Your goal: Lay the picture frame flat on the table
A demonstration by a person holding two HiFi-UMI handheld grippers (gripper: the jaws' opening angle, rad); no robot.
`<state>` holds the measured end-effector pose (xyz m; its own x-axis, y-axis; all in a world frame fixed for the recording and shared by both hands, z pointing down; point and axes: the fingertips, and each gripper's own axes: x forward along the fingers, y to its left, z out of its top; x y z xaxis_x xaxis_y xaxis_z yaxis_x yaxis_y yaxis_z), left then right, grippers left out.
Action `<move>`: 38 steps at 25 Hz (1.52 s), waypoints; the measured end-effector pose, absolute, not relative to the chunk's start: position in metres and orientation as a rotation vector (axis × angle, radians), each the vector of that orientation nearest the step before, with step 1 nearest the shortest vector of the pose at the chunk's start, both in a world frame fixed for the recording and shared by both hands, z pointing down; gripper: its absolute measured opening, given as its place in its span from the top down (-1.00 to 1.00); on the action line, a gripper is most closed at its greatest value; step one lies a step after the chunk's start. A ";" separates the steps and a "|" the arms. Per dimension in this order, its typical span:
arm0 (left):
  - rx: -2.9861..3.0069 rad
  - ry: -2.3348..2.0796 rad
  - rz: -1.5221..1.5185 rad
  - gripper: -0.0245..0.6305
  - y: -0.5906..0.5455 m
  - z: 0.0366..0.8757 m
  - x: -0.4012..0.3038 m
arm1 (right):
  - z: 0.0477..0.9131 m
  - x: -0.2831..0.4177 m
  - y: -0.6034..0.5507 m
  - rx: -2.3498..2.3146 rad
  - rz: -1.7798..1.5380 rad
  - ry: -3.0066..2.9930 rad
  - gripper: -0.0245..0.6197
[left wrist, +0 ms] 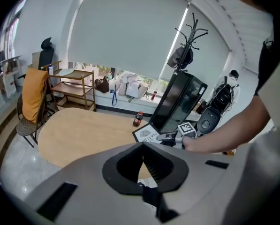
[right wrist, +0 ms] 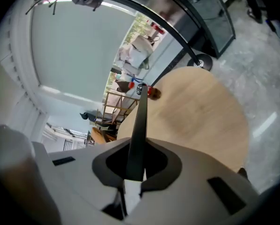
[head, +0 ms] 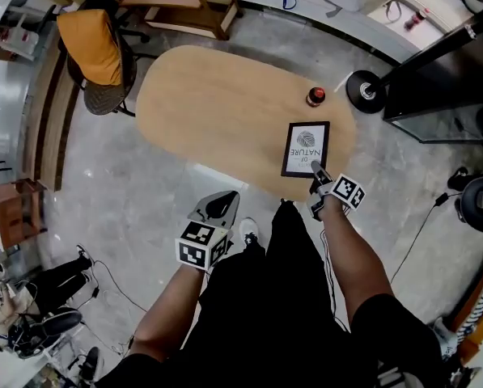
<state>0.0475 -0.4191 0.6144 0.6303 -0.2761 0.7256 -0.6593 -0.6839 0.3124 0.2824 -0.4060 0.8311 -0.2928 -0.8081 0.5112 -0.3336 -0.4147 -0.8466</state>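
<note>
The black picture frame [head: 306,148], with a white print, is on the right end of the oval wooden table [head: 217,103], face up toward me. My right gripper [head: 317,176] is shut on its near edge. In the right gripper view the frame [right wrist: 139,130] runs edge-on between the jaws, with the tabletop off to one side, so it sits tilted rather than flat. From the left gripper view, the frame [left wrist: 148,134] and the right gripper [left wrist: 168,137] show beyond the jaws. My left gripper [head: 219,206] hangs off the table by my leg, shut and holding nothing.
A small red-capped bottle [head: 315,96] stands just beyond the frame. A chair with an orange cloth [head: 95,51] and a wooden shelf [head: 188,2] are past the table's left end. A round stand base [head: 364,87] and a black panel [head: 443,75] are at the right.
</note>
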 end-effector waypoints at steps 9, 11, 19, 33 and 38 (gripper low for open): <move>2.117 -0.769 0.964 0.91 -0.419 0.658 0.061 | 0.929 0.273 -0.456 -1.587 -1.890 1.424 0.84; 2.095 -0.778 0.976 0.91 -0.417 0.664 0.058 | 0.946 0.259 -0.451 -1.596 -2.000 1.561 0.76; 2.092 -0.786 0.970 0.91 -0.403 0.654 0.051 | 0.975 0.228 -0.409 -1.697 -2.194 2.486 0.16; 2.186 -0.832 0.915 0.91 -0.398 0.623 0.022 | 0.958 0.250 -0.370 -1.908 -2.325 2.639 0.13; 2.358 -0.788 0.834 0.91 -0.394 0.569 0.020 | 0.835 0.223 -0.380 -1.815 -1.930 2.684 0.17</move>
